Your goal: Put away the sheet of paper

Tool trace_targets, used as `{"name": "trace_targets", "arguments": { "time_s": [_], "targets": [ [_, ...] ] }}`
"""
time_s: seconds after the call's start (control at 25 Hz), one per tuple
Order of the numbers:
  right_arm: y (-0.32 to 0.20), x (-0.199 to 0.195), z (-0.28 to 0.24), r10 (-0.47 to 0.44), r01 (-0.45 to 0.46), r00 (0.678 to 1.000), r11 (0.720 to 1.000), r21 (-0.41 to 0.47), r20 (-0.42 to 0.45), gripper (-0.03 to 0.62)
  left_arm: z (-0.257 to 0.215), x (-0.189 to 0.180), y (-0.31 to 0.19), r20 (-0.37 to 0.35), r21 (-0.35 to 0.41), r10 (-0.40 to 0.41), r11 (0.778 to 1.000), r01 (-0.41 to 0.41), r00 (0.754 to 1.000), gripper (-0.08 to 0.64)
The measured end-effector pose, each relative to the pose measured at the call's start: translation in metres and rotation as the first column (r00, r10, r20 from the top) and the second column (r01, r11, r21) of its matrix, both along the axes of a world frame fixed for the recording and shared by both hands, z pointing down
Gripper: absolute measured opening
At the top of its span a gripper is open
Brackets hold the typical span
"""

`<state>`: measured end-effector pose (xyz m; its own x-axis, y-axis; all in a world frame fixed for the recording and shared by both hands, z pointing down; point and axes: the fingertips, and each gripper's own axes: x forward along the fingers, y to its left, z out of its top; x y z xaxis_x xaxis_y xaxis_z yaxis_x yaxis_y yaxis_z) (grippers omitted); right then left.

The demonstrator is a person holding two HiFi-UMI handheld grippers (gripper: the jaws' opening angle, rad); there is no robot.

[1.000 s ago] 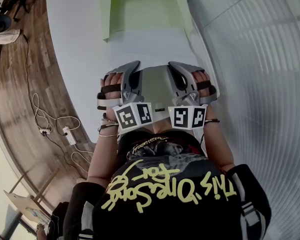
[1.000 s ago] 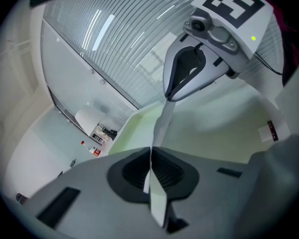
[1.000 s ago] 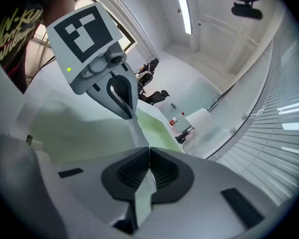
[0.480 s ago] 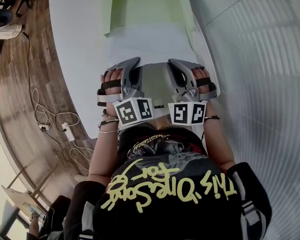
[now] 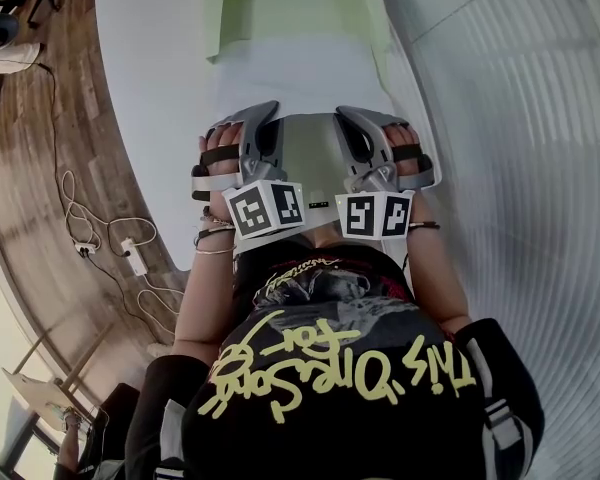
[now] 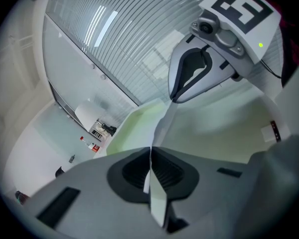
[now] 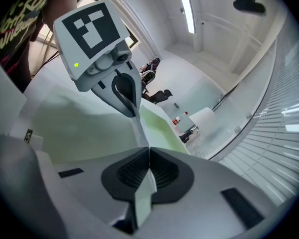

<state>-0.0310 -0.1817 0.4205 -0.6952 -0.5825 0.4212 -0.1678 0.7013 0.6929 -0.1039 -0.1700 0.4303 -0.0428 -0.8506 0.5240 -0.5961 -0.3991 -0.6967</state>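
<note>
A white sheet of paper (image 5: 300, 78) lies on a white table (image 5: 150, 88), its far end over an open pale green folder (image 5: 280, 3). The sheet's near part is lifted and hangs shaded between the two grippers. My left gripper (image 5: 270, 153) is shut on its left edge and my right gripper (image 5: 352, 148) is shut on its right edge, the two facing each other. The left gripper view shows the paper (image 6: 209, 133) pinched in the jaws and running to the right gripper (image 6: 199, 73). In the right gripper view the paper (image 7: 79, 128) stretches to the left gripper (image 7: 117, 86).
A ribbed glass wall (image 5: 520, 118) runs close along the table's right side. Cables and a power strip (image 5: 130, 258) lie on the wooden floor to the left. The person's torso fills the lower head view. A white roll (image 7: 207, 116) stands beyond the folder (image 7: 162, 128).
Both grippers keep their hold on the paper. The hands and the lifted near edge have hardly moved, sitting only slightly lower in the head view.
</note>
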Motion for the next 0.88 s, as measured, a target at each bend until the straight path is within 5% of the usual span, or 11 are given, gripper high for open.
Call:
{"name": "trace_targets", "arguments": {
  "time_s": [0.88],
  "targets": [
    [0.001, 0.002, 0.011, 0.015, -0.015, 1.0, 1.0, -0.013, -0.013, 0.008, 0.01, 0.0, -0.001, -0.021, -0.013, 0.005, 1.0, -0.005, 1.0, 0.009]
  ]
}}
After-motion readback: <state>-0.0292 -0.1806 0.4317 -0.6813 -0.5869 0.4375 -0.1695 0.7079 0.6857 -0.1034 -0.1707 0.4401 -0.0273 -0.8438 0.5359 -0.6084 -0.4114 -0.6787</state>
